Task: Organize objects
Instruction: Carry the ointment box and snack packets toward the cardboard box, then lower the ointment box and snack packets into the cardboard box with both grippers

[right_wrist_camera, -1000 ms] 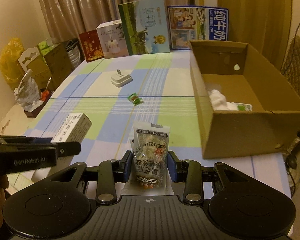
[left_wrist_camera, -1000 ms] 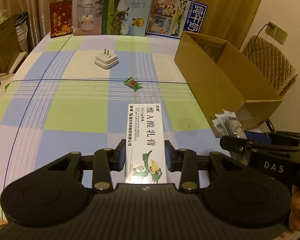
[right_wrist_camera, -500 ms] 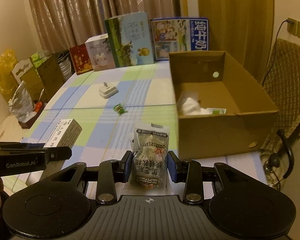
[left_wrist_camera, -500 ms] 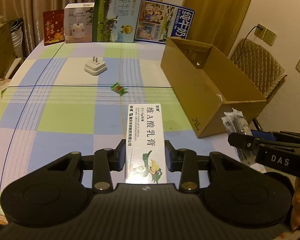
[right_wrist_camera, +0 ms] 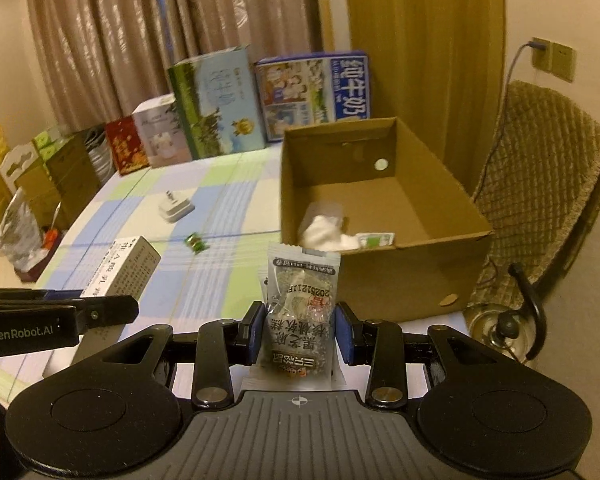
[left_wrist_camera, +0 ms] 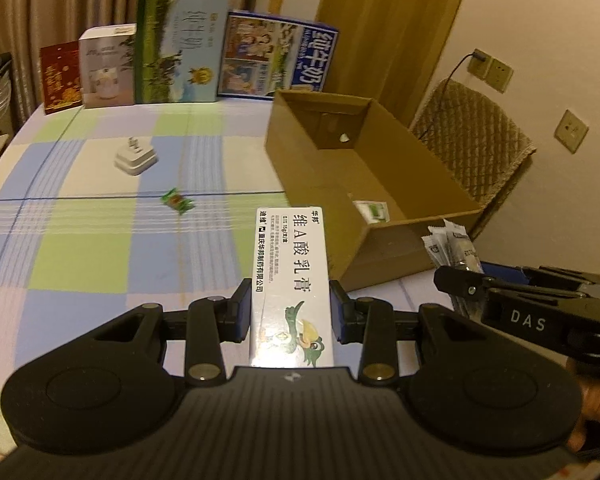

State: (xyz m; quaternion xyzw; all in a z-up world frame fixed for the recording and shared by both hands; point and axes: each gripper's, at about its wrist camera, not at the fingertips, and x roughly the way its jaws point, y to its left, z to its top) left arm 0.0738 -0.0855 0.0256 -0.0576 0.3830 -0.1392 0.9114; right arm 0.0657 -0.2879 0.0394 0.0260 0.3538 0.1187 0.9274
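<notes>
My left gripper (left_wrist_camera: 291, 314) is shut on a long white ointment box (left_wrist_camera: 290, 276) with a green duck picture, held above the checked tablecloth. My right gripper (right_wrist_camera: 300, 330) is shut on a grey snack packet (right_wrist_camera: 301, 300), which hangs in front of the open cardboard box (right_wrist_camera: 415, 268). Inside that cardboard box (left_wrist_camera: 383, 240) lie crumpled white paper (right_wrist_camera: 325, 234) and a small white-green pack (right_wrist_camera: 375, 239). A white plug adapter (left_wrist_camera: 136, 157) and a green wrapped candy (left_wrist_camera: 176, 201) lie on the table. In the left wrist view the snack packet (left_wrist_camera: 451, 246) and right gripper (left_wrist_camera: 459, 284) show at the right edge.
Milk cartons and gift boxes (left_wrist_camera: 180, 64) stand along the table's far edge. A quilted chair (right_wrist_camera: 547, 184) is to the right of the cardboard box, a kettle (right_wrist_camera: 503, 328) on the floor below it. Bags and cartons (right_wrist_camera: 40, 184) crowd the left side.
Both grippers have moved right and upward with their loads. The cardboard box has come nearer to the middle of both views, and its inside shows more.
</notes>
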